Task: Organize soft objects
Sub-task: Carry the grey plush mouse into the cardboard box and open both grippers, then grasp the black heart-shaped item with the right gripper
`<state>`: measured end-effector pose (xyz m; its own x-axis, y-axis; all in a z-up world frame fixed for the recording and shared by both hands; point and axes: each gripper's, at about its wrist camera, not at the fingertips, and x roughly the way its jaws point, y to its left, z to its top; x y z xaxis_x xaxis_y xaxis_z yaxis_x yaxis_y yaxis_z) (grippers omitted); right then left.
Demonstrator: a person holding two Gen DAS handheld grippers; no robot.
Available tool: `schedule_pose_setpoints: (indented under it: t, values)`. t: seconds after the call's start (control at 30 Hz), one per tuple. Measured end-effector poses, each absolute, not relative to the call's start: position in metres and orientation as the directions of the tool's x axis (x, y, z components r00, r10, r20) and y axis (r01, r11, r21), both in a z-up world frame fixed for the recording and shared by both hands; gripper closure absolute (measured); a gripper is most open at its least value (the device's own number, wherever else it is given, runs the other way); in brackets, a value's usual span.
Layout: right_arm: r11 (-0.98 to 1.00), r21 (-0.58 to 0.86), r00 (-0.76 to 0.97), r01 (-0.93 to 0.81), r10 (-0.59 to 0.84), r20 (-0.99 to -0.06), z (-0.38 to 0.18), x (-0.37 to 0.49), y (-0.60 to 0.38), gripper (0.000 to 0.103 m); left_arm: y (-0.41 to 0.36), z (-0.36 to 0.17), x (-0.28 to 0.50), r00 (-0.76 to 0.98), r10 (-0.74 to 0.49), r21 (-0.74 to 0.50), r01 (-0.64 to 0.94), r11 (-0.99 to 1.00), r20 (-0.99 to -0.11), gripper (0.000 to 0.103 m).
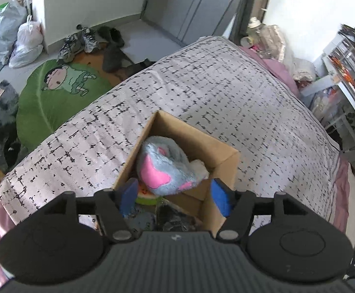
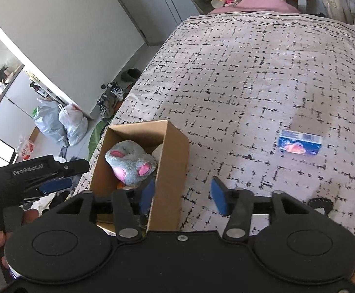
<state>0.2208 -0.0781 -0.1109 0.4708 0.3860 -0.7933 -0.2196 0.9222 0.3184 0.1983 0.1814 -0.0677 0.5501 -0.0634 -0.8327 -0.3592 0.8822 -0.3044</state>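
Two grippers hang over a cardboard box (image 1: 222, 157) that stands on a bed with a grey, black-flecked cover (image 1: 226, 92). Inside the box lies a grey plush toy with pink patches (image 1: 164, 164), on top of a small white soft thing (image 1: 200, 168) and something green and orange (image 1: 145, 196) low down; the toy fills most of the opening, so the box looks close to full. The left gripper (image 1: 175, 195) stands with its blue pads apart on either side of the toy, touching nothing that I can see, which reads as a release above the box, not a grab. The right gripper (image 2: 184, 194) is likewise spread: its left pad sits inside the box beside the wall and its right pad outside over the cover, so the box's near wall (image 2: 170, 171) lies between the jaws without being pinched. That straddle may serve to steady the box or shift it, though I cannot tell which. Well apart on the cover lies a flat blue packet (image 2: 299, 145), seemingly yet to be sorted. On the floor beyond the bed sit white plastic bags (image 1: 28, 41) and a green cartoon rug (image 1: 60, 92).
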Motion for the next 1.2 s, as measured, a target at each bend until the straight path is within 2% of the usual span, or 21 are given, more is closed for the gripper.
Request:
schedule_pose_setpoints:
  t: [0.1, 0.3, 0.37, 0.43, 0.57, 0.63, 0.8, 1.2]
  values:
    - [0.927, 0.309, 0.483, -0.215, 0.375, -0.791, -0.107, 0.215, -0.086, 0.035, 0.171, -0.065, 0.194, 0.553, -0.069, -0.301, -0.342, 0.890, -0.830, 0.034]
    - [0.939, 0.282, 0.507, -0.196, 0.344, -0.791, -0.102, 0.204, -0.102, 0.018, 0.149, -0.062, 0.186, 0.549, -0.081, -0.296, -0.317, 0.901, -0.832, 0.020]
    - [0.942, 0.277, 0.512, -0.191, 0.337, -0.790, -0.101, 0.201, -0.108, 0.016, 0.142, -0.061, 0.182, 0.551, -0.072, -0.282, -0.306, 0.909, -0.831, 0.018]
    - [0.946, 0.267, 0.516, -0.184, 0.324, -0.793, -0.100, 0.199, -0.114, 0.007, 0.133, -0.060, 0.179, 0.549, -0.062, -0.264, -0.295, 0.918, -0.833, 0.016]
    - [0.950, 0.254, 0.523, -0.183, 0.313, -0.793, -0.100, 0.194, -0.126, 0.005, 0.119, -0.057, 0.173, 0.547, -0.050, -0.242, -0.286, 0.927, -0.836, 0.015]
    - [0.951, 0.252, 0.525, -0.180, 0.310, -0.793, -0.100, 0.192, -0.132, 0.000, 0.111, -0.056, 0.170, 0.545, -0.043, -0.230, -0.279, 0.932, -0.837, 0.014]
    - [0.954, 0.235, 0.533, -0.186, 0.299, -0.792, -0.100, 0.186, -0.144, 0.000, 0.093, -0.053, 0.162, 0.552, -0.032, -0.206, -0.256, 0.944, -0.833, 0.010]
    - [0.961, 0.234, 0.517, -0.147, 0.277, -0.810, -0.115, 0.179, -0.179, 0.000, 0.061, -0.058, 0.153, 0.544, -0.004, -0.175, -0.262, 0.949, -0.839, 0.008]
